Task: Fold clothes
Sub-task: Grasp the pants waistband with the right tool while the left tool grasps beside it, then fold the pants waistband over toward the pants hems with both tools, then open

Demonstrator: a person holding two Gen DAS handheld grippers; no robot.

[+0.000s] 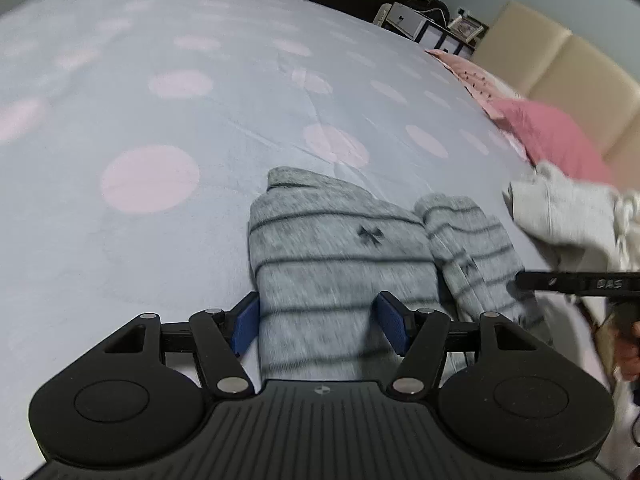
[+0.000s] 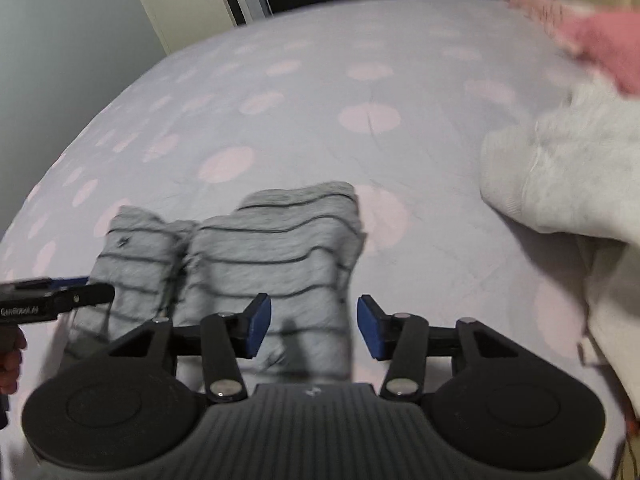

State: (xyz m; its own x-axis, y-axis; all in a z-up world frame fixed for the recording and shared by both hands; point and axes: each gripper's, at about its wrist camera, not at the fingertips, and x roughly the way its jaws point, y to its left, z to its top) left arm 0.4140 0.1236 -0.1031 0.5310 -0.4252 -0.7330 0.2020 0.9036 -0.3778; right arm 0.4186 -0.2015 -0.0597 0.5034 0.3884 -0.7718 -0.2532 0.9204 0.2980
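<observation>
A grey sweater with dark stripes (image 1: 340, 256) lies on the bed in two folded parts side by side, the left part bearing a small dark bow mark. My left gripper (image 1: 320, 322) hovers over its near left part, open, blue pads apart and pressing on nothing. My right gripper (image 2: 314, 328) is open over the right part of the striped sweater (image 2: 280, 248), with cloth showing below the gap but not pinched. Each view shows the other gripper's fingers (image 1: 560, 282) (image 2: 72, 300) from the side.
The bed sheet (image 1: 160, 120) is pale blue with pink dots and spreads far to the left and back. A heap of cream clothing (image 1: 568, 212) (image 2: 560, 176) lies to the right. Pink pillows (image 1: 556, 132) and a beige headboard (image 1: 560, 60) stand beyond it.
</observation>
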